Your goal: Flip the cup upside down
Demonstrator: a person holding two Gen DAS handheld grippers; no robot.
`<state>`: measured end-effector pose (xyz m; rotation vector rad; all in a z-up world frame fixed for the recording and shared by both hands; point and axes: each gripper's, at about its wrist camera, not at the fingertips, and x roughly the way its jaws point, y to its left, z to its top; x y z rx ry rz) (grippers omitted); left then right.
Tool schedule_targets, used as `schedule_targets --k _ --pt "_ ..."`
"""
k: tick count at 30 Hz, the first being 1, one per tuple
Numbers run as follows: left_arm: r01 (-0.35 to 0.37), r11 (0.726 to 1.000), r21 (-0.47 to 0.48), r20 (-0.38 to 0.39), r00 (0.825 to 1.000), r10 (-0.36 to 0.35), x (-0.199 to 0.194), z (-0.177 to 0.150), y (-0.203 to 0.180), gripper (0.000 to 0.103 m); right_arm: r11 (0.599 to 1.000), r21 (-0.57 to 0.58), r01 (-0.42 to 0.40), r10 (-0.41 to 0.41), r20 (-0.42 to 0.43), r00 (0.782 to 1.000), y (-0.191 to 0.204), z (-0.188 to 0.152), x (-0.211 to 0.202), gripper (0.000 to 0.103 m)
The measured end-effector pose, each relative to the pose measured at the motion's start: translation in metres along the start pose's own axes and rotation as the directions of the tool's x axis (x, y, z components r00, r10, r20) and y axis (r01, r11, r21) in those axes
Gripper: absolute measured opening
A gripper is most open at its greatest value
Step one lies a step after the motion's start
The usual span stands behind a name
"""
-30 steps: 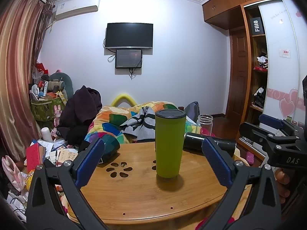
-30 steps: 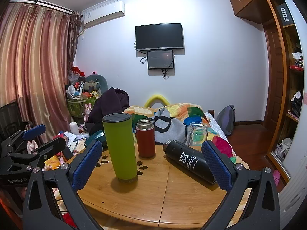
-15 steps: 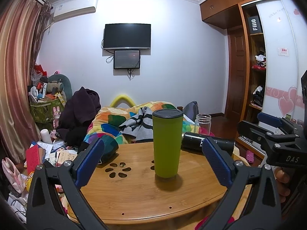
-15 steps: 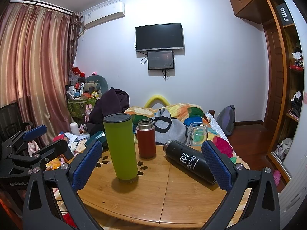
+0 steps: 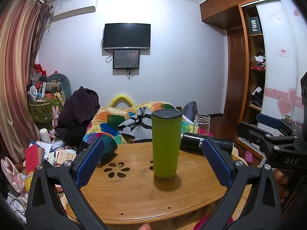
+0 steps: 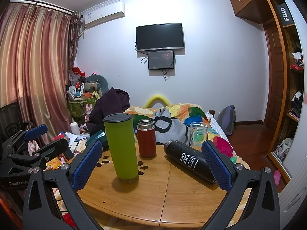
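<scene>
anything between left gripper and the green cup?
Nothing: in the left wrist view only bare table lies between the open left gripper and the green cup.

"FiiO" on wardrobe box (image 5: 254, 26), "DAS" on right gripper (image 5: 268, 134), "GenRobot.AI" on left gripper (image 6: 41, 138).

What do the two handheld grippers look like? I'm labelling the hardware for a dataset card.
Both match: black angular frames with silver screws and long blue textured finger pads. The left gripper is marked "GenRobot.AI" on its side, seen from the right wrist; the right gripper reads "DAS" in the left wrist view.
</scene>
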<state>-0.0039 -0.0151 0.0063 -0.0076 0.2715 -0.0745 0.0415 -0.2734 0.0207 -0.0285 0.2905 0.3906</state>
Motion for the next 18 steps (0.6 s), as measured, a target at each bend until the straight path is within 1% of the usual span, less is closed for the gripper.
schedule_targets --k 18 --pt "0.018 1.0 -0.003 0.004 1.0 -0.018 -0.0013 -0.0005 -0.0013 0.103 1.0 0.0 0.0 0.0 -0.008 1.0 0.0014 -0.0005 -0.0018 0.103"
